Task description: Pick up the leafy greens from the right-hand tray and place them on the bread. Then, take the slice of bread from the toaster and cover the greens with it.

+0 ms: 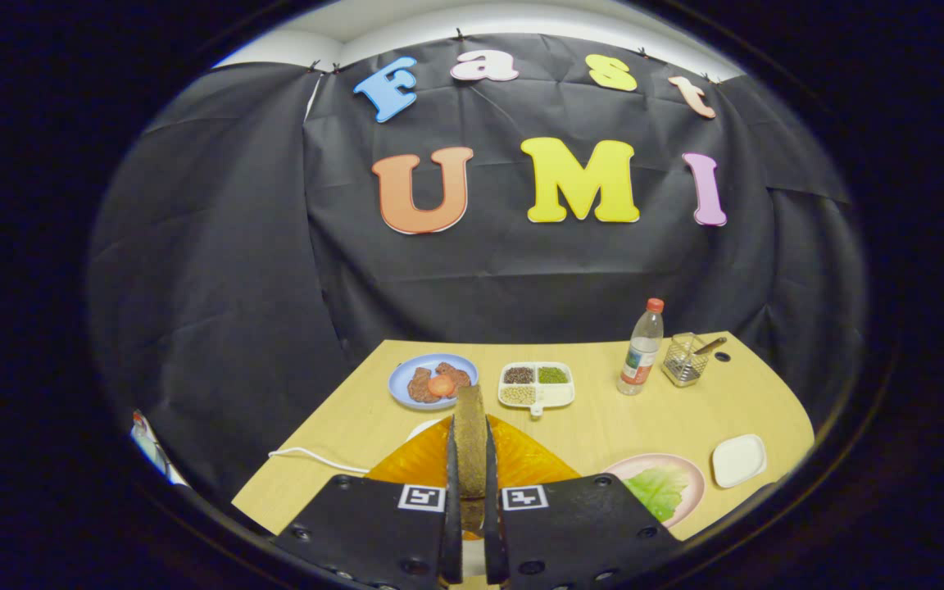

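Bread (469, 438) upright, clamped between both fingers of the tool (469, 524) over an orange mat (525, 459), blue plate (406, 373) and divided tray (558, 395) beyond, greens (659, 490) on a pink plate (689, 475) rightward on the desk (603, 422).

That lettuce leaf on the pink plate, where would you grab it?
By its near, crinkled edge, coming from above: the lettuce leaf lies flat on the pink plate, so only a raised ruffle offers purchase. The gripper is currently shut on the bread slice.
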Tool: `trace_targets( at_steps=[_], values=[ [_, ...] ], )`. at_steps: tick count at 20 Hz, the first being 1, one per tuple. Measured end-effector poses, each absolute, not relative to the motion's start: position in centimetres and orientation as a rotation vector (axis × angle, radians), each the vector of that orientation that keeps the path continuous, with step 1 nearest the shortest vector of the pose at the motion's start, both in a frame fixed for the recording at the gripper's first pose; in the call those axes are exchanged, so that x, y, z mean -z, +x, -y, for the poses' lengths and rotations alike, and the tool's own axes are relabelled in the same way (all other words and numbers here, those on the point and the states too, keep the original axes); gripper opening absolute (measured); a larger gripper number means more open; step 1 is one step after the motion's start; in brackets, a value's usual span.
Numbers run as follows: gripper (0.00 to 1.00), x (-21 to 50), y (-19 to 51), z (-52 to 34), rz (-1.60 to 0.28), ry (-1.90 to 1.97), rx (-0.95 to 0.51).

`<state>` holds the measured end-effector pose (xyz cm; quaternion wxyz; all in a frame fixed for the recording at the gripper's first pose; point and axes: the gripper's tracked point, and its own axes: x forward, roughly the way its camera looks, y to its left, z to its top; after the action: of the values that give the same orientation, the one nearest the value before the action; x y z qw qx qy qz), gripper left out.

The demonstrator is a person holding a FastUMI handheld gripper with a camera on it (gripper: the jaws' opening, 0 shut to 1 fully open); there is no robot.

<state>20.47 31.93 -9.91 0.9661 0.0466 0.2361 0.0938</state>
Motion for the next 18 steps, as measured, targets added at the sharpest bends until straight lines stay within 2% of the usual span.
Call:
trace_targets(
  at_steps=[8,18],
  values=[
    [0.1,5.1,20.8,-25.0,-0.421,0.158,-0.081],
    [0.11,16.3,21.7,-15.3,-0.615,0.262,0.076]
  ],
)
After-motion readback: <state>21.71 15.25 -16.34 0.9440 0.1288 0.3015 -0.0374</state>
